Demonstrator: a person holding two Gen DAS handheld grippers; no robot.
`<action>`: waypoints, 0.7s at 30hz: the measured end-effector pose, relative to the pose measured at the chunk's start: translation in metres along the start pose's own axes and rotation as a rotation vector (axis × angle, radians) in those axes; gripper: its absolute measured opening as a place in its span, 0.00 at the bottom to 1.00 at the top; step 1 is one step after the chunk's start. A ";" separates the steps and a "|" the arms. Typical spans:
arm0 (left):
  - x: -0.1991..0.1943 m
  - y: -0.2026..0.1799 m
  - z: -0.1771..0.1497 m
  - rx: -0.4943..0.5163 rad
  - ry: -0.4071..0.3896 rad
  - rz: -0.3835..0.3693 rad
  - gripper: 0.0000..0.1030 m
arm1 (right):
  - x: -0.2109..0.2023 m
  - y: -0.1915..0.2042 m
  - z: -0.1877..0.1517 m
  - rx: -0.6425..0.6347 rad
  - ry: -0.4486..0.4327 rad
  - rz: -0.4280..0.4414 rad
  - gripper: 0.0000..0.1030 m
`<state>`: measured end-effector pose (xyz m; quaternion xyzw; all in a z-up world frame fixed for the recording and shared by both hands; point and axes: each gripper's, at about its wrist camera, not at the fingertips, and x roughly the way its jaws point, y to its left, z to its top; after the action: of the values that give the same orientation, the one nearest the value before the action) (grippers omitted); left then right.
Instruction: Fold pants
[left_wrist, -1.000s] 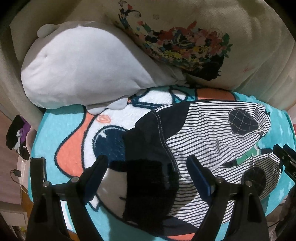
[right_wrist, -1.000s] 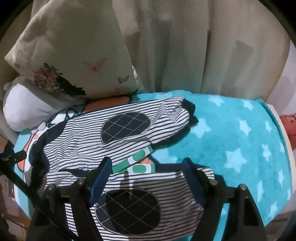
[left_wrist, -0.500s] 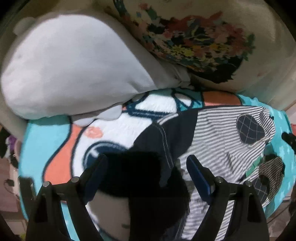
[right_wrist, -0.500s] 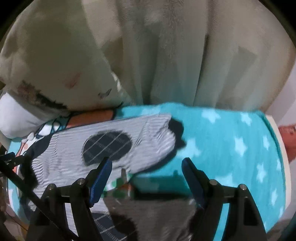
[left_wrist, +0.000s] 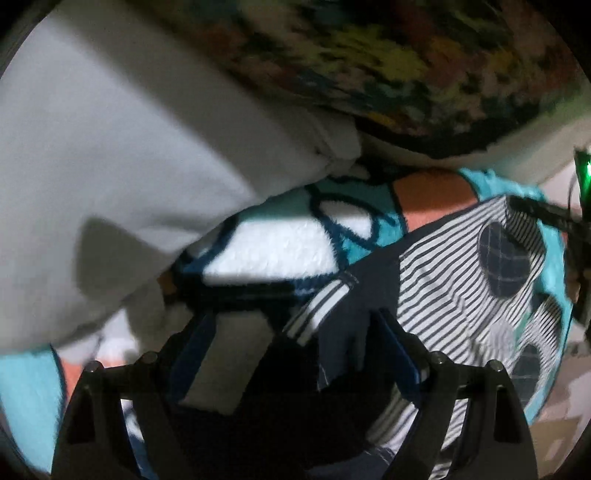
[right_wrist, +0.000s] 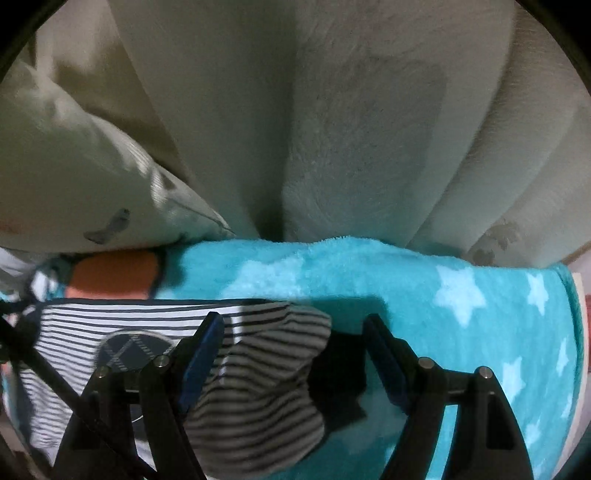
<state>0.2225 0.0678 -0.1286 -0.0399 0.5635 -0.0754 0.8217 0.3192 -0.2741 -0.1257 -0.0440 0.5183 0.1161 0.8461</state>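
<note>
Small navy-and-white striped pants (left_wrist: 454, 291) with dark checked knee patches lie on a turquoise cartoon blanket (left_wrist: 280, 247). In the left wrist view my left gripper (left_wrist: 291, 354) is open, low over the dark navy waistband end (left_wrist: 351, 325). In the right wrist view the pants (right_wrist: 92, 325) stretch left, and a striped leg end (right_wrist: 258, 373) with a dark cuff lies bunched between the open fingers of my right gripper (right_wrist: 291, 350). Whether either gripper touches the cloth is unclear.
A white plush pillow (left_wrist: 110, 166) and a floral cushion (left_wrist: 388, 62) press in close behind the waistband end. Cream curtain folds (right_wrist: 332, 129) and a pale cushion (right_wrist: 74, 177) rise behind the starred blanket (right_wrist: 461, 306). The blanket's right edge drops off.
Both grippers have moved forward and down toward the pants; the pillows and curtain loom larger. A striped leg end now lies between the right fingers. Both stay open.
</note>
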 end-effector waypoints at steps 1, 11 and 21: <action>0.001 -0.004 0.000 0.031 0.007 0.013 0.84 | 0.004 0.002 0.001 -0.009 0.009 -0.010 0.76; -0.017 -0.018 -0.003 0.109 -0.023 -0.029 0.06 | -0.019 0.020 0.004 0.007 -0.003 0.045 0.12; -0.111 -0.032 -0.039 0.077 -0.196 0.011 0.06 | -0.092 -0.001 -0.036 0.020 -0.145 0.152 0.12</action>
<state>0.1442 0.0562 -0.0363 -0.0125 0.4771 -0.0880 0.8744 0.2485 -0.2955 -0.0609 0.0122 0.4586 0.1778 0.8706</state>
